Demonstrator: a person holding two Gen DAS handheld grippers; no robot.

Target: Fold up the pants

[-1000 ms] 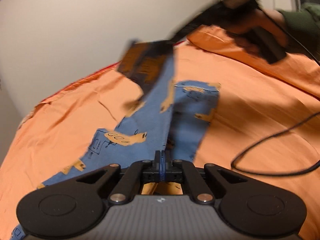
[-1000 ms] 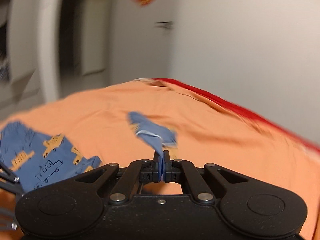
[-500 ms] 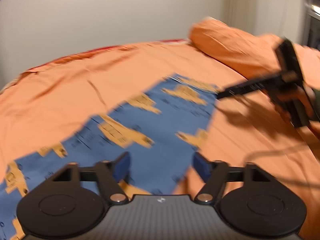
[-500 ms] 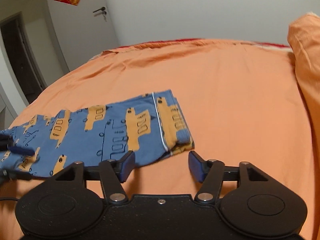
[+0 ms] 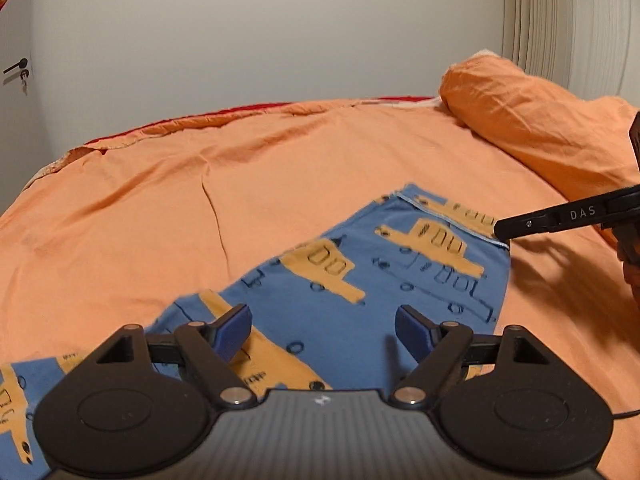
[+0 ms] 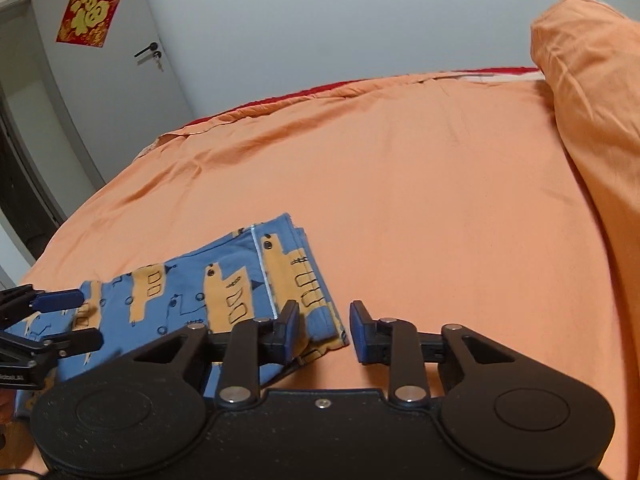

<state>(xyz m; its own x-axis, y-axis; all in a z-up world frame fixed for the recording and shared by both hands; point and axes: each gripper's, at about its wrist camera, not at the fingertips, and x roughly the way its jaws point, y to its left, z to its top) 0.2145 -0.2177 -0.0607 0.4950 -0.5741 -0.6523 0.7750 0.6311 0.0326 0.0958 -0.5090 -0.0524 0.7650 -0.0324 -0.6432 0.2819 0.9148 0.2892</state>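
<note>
Blue pants with orange vehicle prints (image 5: 384, 284) lie folded lengthwise on the orange bed sheet (image 5: 280, 184). My left gripper (image 5: 324, 330) is open and empty, low over the pants' middle. The pants' end (image 6: 288, 276) lies in the right wrist view, just ahead of my right gripper (image 6: 324, 330), which is open and empty at the corner of the cloth. A right finger (image 5: 560, 220) shows at the far corner in the left wrist view. The left fingers (image 6: 60, 320) show at the left in the right wrist view.
An orange pillow (image 5: 532, 120) lies at the right end of the bed; it also shows in the right wrist view (image 6: 592, 92). A white wall stands behind the bed. A door (image 6: 108, 92) with a red paper sign (image 6: 90, 14) is at the left.
Both grippers were shut on the pants and carried them through the air. They have laid the pants flat on the bed and opened. The right gripper has narrowed a little since.
</note>
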